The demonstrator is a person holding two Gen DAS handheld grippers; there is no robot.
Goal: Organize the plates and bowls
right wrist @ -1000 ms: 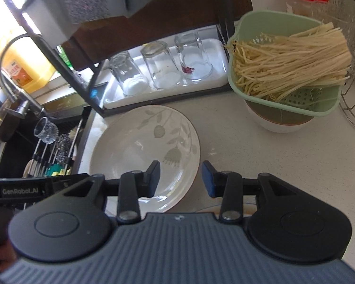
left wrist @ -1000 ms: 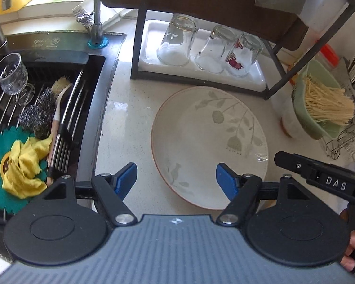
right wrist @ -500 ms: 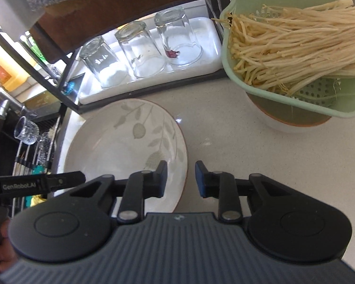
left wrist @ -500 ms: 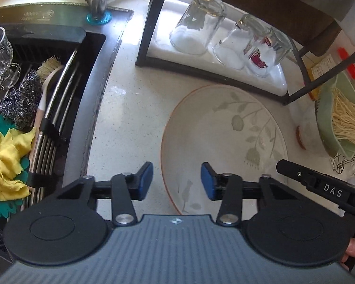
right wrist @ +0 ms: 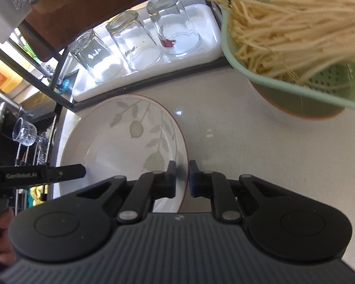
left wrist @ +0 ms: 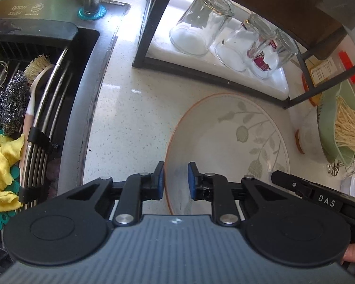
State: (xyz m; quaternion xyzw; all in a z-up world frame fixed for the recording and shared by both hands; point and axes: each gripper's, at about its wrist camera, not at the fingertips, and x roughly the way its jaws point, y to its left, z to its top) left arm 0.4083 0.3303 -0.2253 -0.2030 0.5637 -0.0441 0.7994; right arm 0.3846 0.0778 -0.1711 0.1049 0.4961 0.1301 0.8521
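A cream plate [left wrist: 224, 142] with a leaf pattern and a brown rim lies on the speckled counter. My left gripper [left wrist: 175, 179] straddles its left rim: one blue pad is outside the rim and the other over the plate's inside. Its jaws are closing, and a gap still shows at the inner pad. In the right wrist view the same plate [right wrist: 120, 146] has its right rim pinched between the pads of my right gripper [right wrist: 182, 179], which is shut on it. Each gripper's black body shows at the edge of the other's view.
A dark rack behind the plate holds a white tray [left wrist: 277, 87] with three upturned glasses [right wrist: 135, 42]. The black sink [left wrist: 87, 75] at left holds a brush, scourers and a yellow cloth. A green colander of pale strands [right wrist: 295, 47] rests on a bowl [right wrist: 284, 116] at right.
Both grippers have come down and closer to the plate. Their jaws have narrowed from wide open to straddling its opposite rims, and the right has closed on its rim.
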